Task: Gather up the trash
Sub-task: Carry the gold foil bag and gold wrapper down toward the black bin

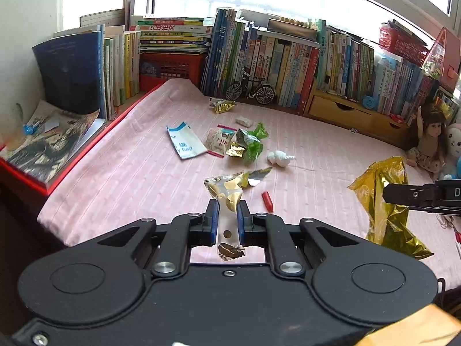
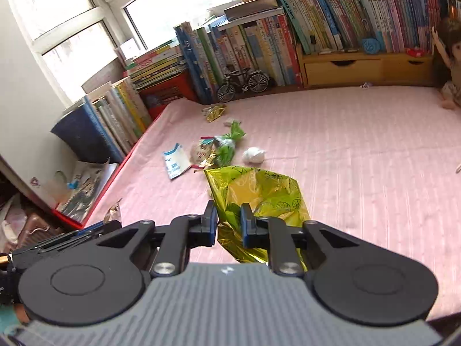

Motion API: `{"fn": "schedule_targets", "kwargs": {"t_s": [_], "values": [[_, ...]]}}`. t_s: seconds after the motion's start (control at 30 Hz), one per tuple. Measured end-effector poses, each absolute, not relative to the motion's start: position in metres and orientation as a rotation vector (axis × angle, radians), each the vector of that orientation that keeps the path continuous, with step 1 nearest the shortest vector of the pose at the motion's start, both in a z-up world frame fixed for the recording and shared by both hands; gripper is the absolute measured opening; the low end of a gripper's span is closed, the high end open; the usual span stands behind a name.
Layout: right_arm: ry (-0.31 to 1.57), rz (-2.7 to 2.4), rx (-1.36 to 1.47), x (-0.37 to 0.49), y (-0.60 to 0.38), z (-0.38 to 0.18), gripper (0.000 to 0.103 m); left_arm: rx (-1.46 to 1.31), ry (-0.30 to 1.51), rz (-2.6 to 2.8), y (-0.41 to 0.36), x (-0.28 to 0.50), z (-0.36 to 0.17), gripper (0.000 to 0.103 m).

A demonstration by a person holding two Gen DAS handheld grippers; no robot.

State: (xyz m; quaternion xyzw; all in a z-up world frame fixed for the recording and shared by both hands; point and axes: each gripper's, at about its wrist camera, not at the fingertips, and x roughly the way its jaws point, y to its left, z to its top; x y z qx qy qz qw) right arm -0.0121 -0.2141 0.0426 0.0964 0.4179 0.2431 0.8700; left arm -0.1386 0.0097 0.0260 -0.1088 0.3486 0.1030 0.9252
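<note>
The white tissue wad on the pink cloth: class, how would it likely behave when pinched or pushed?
The tissue wad looks crumpled, so it probably squashes when pinched. It seems light and would likely slide or tumble across the pink cloth when pushed.

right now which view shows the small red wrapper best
The left wrist view: the small red wrapper lies in plain sight on the pink cloth. In the right wrist view I cannot find it.
</note>
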Motion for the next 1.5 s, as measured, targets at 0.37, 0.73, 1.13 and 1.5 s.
{"fn": "schedule_targets", "kwargs": {"t_s": [0.37,0.73,1.13,1.5], "values": [[0.935,0.564,0.272,-0.106,-0.243,0.039,0.021,-0.253,0.83,0.17,-0.035,-0.232,0.008,0.013],[1.012,0.526,0.315,-0.144,-0.23,0.015,0.021,-0.266,0.93,0.108,-0.033,-0.257,-0.015,0.013],[1.098,0.461,0.378,-0.136,-0.231,-0.027,0.021,-0.31,1.025,0.088,-0.037,-0.247,-0.07,0.013],[1.213,0.418,0.416,-0.126,-0.226,-0.102,0.021,-0.339,1.107,0.131,-0.034,-0.233,-0.148,0.013]]}}
